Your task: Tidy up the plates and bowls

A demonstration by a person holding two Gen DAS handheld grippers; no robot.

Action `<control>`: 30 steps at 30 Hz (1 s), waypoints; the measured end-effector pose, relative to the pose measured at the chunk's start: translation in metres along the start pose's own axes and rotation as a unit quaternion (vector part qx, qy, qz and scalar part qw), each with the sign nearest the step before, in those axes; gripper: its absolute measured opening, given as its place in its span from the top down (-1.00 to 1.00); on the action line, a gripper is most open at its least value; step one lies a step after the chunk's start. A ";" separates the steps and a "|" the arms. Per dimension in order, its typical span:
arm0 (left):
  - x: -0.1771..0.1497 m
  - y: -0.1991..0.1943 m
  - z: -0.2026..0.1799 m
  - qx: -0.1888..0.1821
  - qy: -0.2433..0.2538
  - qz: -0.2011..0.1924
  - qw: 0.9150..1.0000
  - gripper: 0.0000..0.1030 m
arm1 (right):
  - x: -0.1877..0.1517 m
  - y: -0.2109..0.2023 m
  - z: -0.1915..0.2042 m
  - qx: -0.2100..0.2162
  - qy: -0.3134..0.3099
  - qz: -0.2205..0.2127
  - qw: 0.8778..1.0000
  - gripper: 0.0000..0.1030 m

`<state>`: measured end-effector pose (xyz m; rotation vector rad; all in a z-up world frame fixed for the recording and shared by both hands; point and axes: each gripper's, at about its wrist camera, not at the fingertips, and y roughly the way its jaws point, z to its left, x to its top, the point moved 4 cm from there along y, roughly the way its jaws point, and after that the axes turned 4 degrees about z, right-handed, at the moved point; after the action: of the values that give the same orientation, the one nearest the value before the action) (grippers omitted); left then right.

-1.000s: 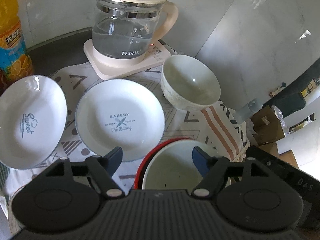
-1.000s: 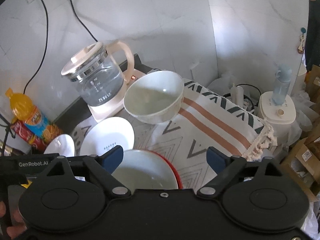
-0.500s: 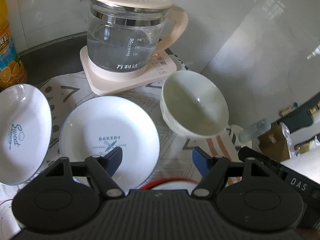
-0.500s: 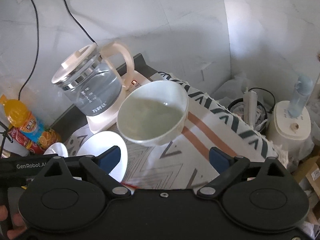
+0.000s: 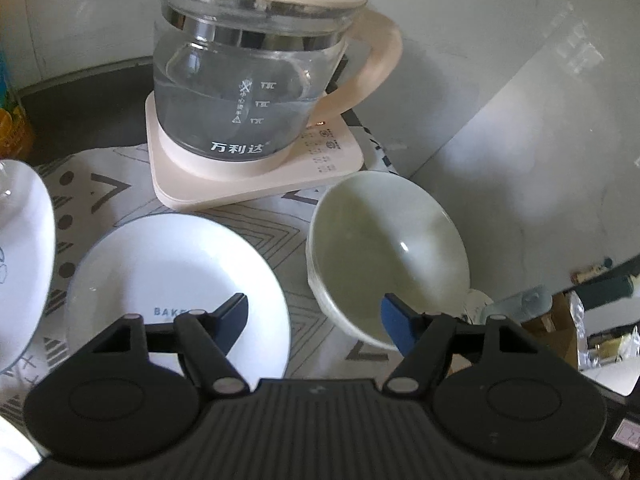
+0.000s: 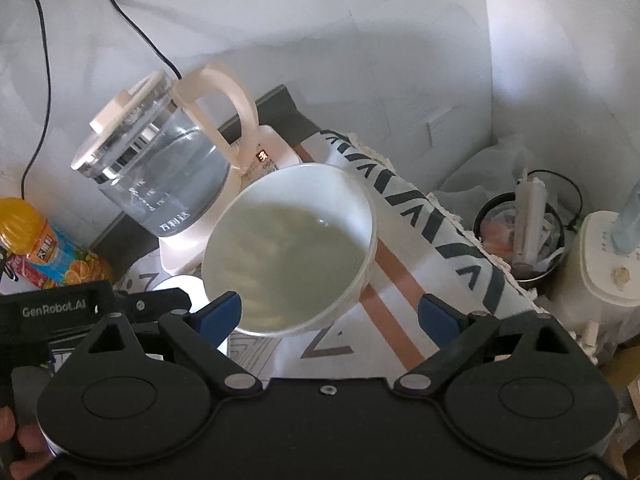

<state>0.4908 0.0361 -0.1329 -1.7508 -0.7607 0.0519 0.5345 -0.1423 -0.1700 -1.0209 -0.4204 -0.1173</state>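
Right wrist view: white bowl (image 6: 292, 252) just ahead between the spread, empty right tongs (image 6: 330, 314)

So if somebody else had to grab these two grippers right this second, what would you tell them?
Left gripper: open, holding nothing, low between the Bakery plate and the white bowl.
Right gripper: open, empty, its left finger at the bowl's near rim.
Both dishes sit apart on the patterned cloth, in front of the glass kettle. A second white plate lies at far left.
Done: nothing is stacked within these views.
Left: probably grip the bowl, then gather the plates.
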 end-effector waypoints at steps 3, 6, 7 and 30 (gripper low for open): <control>0.002 0.012 -0.002 0.006 -0.005 0.003 1.000 -0.31 | 0.005 0.011 -0.005 0.003 0.002 0.008 1.000 -0.84; 0.002 0.023 -0.002 0.006 -0.014 0.010 1.000 -0.13 | 0.010 0.020 -0.011 0.007 0.009 0.016 1.000 -0.74; 0.003 0.027 -0.001 0.006 -0.017 0.013 1.000 -0.03 | 0.011 0.023 -0.013 0.007 0.009 0.019 1.000 -0.71; -0.001 0.019 -0.005 0.004 -0.041 0.006 0.999 0.77 | 0.011 0.022 -0.009 0.006 -0.004 0.034 0.999 0.56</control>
<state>0.5009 0.0292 -0.1483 -1.7550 -0.8081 0.1364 0.5532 -0.1374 -0.1873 -1.0232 -0.3934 -0.0498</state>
